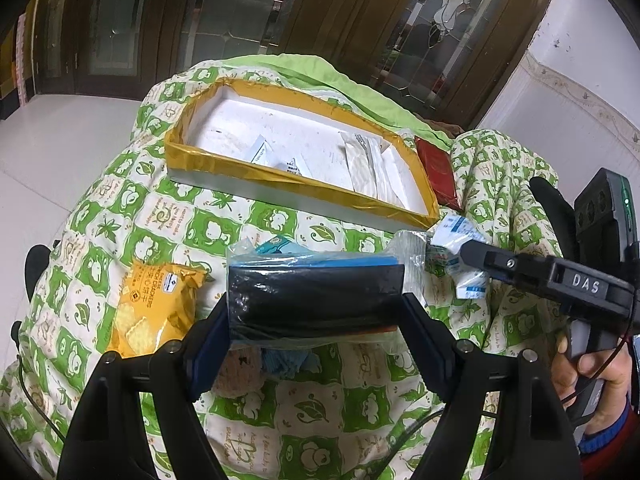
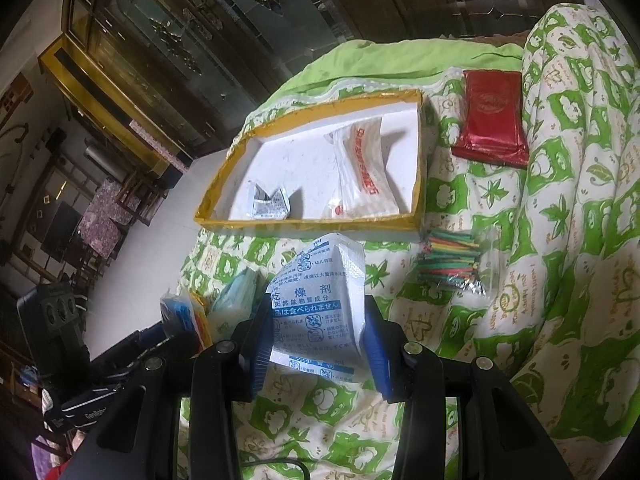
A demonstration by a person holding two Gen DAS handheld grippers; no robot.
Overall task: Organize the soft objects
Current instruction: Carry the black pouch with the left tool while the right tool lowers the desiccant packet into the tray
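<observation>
My left gripper point(image 1: 318, 320) is shut on a black and blue pack in clear plastic wrap point(image 1: 316, 292), held above the green patterned quilt point(image 1: 280, 412). My right gripper point(image 2: 316, 320) is shut on a white sachet with blue print point(image 2: 320, 300). In the left wrist view that sachet point(image 1: 456, 236) hangs from the right gripper's tip just right of the pack. Beyond both lies a shallow white box with a yellow taped rim point(image 1: 296, 184) point(image 2: 304, 224). It holds small sachets point(image 2: 268, 204) and a white bag with red print point(image 2: 360, 168).
A yellow cracker packet point(image 1: 152, 304) lies left of the pack. A red packet point(image 2: 492, 120) rests right of the box, and a bag of coloured sticks point(image 2: 452, 264) lies nearer. A raised quilt fold point(image 2: 580, 160) rises on the right. Dark cabinets and a pale floor lie beyond.
</observation>
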